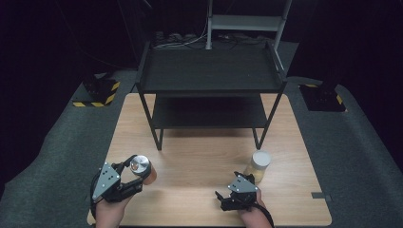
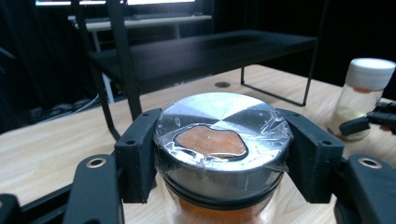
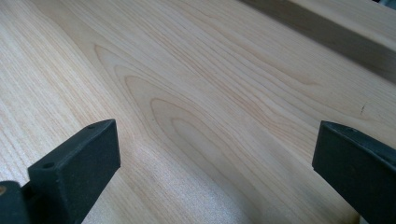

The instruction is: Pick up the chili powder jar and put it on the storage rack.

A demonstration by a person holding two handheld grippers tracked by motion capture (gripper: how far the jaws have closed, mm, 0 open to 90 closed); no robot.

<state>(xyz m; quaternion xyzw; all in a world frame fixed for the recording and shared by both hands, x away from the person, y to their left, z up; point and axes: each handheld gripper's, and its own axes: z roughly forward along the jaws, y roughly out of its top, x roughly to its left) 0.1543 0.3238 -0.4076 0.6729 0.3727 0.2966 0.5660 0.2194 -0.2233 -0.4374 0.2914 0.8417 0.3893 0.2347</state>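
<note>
Left gripper [image 1: 135,176]: we see its two black jaws pressed against opposite sides of the orange jar [image 1: 143,170], just under the lid; in the left gripper view the jar [image 2: 223,154] sits squarely between them.
Orange jar: upright near the front left of the desk [image 1: 199,156]; we note a round metal lid under clear film with a torn opening, and orange powder inside the glass.
Right gripper [image 1: 226,198]: we find its jaws spread wide with nothing between them; the right gripper view looks down on bare wood grain [image 3: 205,107].
White-capped jar [image 1: 258,166]: standing on the desk just beyond the right gripper, apart from it; pale yellowish contents at the bottom [image 2: 357,100].
Shelf rack [image 1: 209,71]: a black two-tier frame standing at the back of the desk, both tiers bare as far as we can see.
</note>
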